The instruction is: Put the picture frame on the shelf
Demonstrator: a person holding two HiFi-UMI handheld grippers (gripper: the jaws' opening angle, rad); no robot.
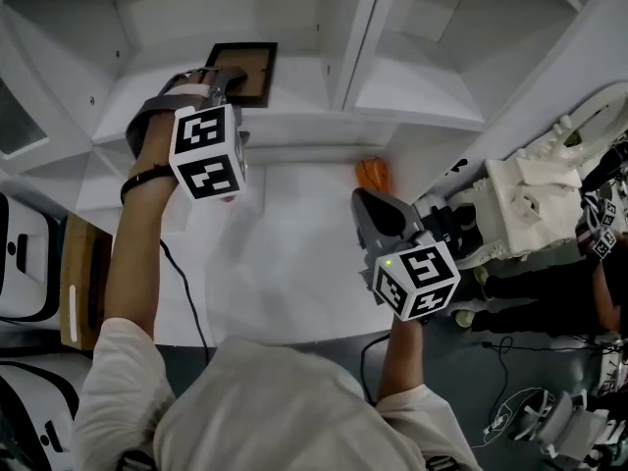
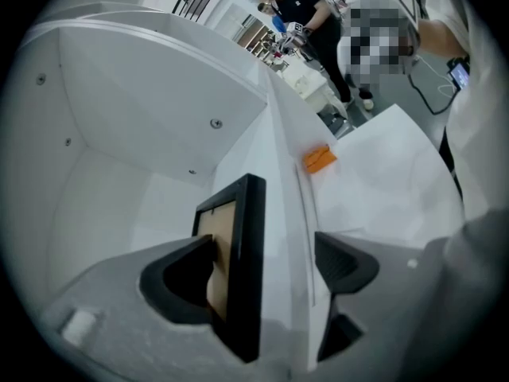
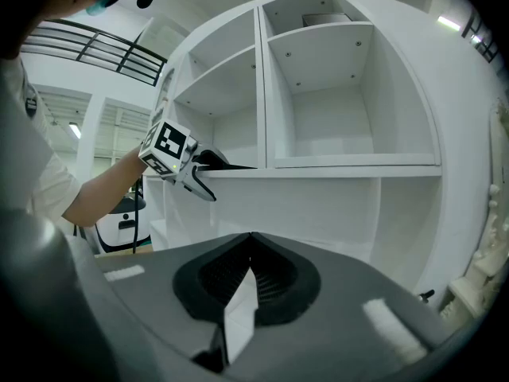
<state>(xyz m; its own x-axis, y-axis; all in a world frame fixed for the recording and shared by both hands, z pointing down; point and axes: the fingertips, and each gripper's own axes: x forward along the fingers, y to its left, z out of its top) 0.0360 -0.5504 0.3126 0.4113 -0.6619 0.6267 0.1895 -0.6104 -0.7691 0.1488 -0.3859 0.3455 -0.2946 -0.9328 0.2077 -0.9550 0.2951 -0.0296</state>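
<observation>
The picture frame [image 1: 245, 72], black-rimmed with a brown back, stands upright on the white shelf [image 1: 294, 116] in the left compartment. My left gripper [image 1: 232, 78] reaches into that compartment with the frame between its jaws. In the left gripper view the frame [image 2: 242, 269] sits against the left jaw, while the right jaw stands well apart from it, so the left gripper [image 2: 266, 249] is open. My right gripper [image 1: 368, 204] hovers over the white table, away from the shelf; in its own view the right gripper [image 3: 251, 237] is shut with nothing in it. The left gripper [image 3: 203, 161] shows at the shelf's edge there.
An orange object [image 1: 372, 174] lies on the white table [image 1: 294, 263] near the shelf's foot. A white ornate piece [image 1: 530, 204] stands at the right. The shelf unit [image 3: 318, 169] has several bare compartments. People stand in the background of the left gripper view.
</observation>
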